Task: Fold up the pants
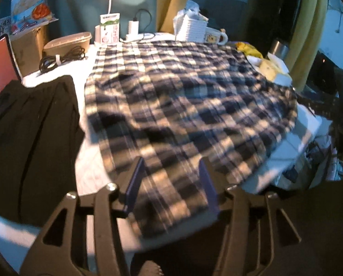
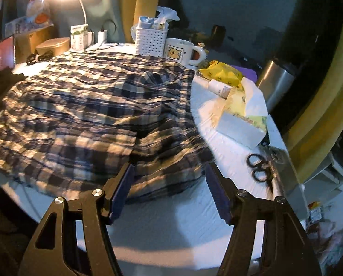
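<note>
Left wrist view: a black garment (image 1: 31,138) lies at the far left of the white table (image 1: 88,172), and just to its right the checked pants (image 1: 183,105) spread across the middle, their long axis running from the far left toward the near right. The left gripper (image 1: 171,179) hangs over the near edge of the pants with its jaws wide apart and nothing between them but cloth lying flat below. In the right wrist view the pants (image 2: 91,110) lie ahead and to the left of the right gripper (image 2: 169,184), whose jaws are also wide and empty, straddling the near right corner of the cloth. To the right sit a tissue box (image 2: 242,122) and scissors (image 2: 259,168), well clear. Both grippers look equally near the near hem, so a two-handed pinch there seems the likely next move.
</note>
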The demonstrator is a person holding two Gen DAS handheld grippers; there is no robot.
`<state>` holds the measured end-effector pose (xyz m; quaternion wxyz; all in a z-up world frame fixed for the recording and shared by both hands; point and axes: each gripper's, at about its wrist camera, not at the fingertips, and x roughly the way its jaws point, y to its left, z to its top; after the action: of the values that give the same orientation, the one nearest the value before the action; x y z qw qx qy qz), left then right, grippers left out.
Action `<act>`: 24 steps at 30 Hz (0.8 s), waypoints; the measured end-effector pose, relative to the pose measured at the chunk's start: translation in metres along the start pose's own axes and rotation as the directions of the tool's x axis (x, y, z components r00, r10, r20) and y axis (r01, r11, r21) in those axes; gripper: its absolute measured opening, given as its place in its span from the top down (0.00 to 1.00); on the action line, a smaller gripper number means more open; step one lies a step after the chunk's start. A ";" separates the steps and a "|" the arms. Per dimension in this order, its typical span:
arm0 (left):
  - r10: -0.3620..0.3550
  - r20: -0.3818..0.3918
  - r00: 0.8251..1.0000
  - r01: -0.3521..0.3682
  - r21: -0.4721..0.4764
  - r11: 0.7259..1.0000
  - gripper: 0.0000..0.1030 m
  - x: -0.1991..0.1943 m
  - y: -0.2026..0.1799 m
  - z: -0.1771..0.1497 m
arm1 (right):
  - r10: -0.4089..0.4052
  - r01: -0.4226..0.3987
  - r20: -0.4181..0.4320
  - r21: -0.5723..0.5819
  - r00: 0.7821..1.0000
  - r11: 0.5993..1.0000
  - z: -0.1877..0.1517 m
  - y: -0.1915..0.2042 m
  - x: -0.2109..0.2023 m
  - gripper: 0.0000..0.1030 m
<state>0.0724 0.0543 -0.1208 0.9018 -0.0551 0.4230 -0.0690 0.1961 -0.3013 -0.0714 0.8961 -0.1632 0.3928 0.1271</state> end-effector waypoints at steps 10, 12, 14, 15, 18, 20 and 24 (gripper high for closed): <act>0.035 -0.045 0.998 -0.033 0.050 0.998 0.48 -0.010 -0.006 -0.044 | -0.011 0.011 -0.030 0.006 0.999 1.000 -0.017 0.001 0.002 0.33; 0.053 -0.049 0.997 -0.050 0.048 0.998 0.48 -0.007 -0.005 -0.046 | -0.033 0.033 -0.043 0.010 0.999 0.999 -0.021 -0.003 0.005 0.33; 0.069 -0.043 0.997 -0.067 0.053 0.996 0.47 -0.004 -0.006 -0.045 | -0.058 0.059 -0.059 0.007 0.997 0.998 -0.026 -0.006 0.009 0.33; 0.081 -0.042 0.996 -0.078 0.061 0.995 0.47 -0.003 -0.007 -0.045 | -0.065 0.066 -0.066 0.009 0.996 0.998 -0.029 -0.008 0.010 0.33; 0.141 -0.030 0.990 -0.137 0.105 0.985 0.45 0.004 -0.013 -0.043 | -0.075 0.077 -0.083 0.020 0.994 0.997 -0.035 -0.013 0.016 0.33; 0.150 -0.023 0.988 -0.147 0.111 0.983 0.43 0.007 -0.013 -0.041 | -0.077 0.080 -0.090 0.024 0.993 0.997 -0.037 -0.014 0.021 0.33; 0.152 -0.004 0.988 -0.151 0.092 0.984 0.40 0.012 -0.010 -0.037 | -0.072 0.074 -0.090 0.015 0.993 0.997 -0.040 -0.011 0.026 0.33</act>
<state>0.0507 0.0408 -0.1515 0.9036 0.0192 0.4275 -0.0197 0.1909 -0.3244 -0.1136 0.8832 -0.1745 0.4273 0.0833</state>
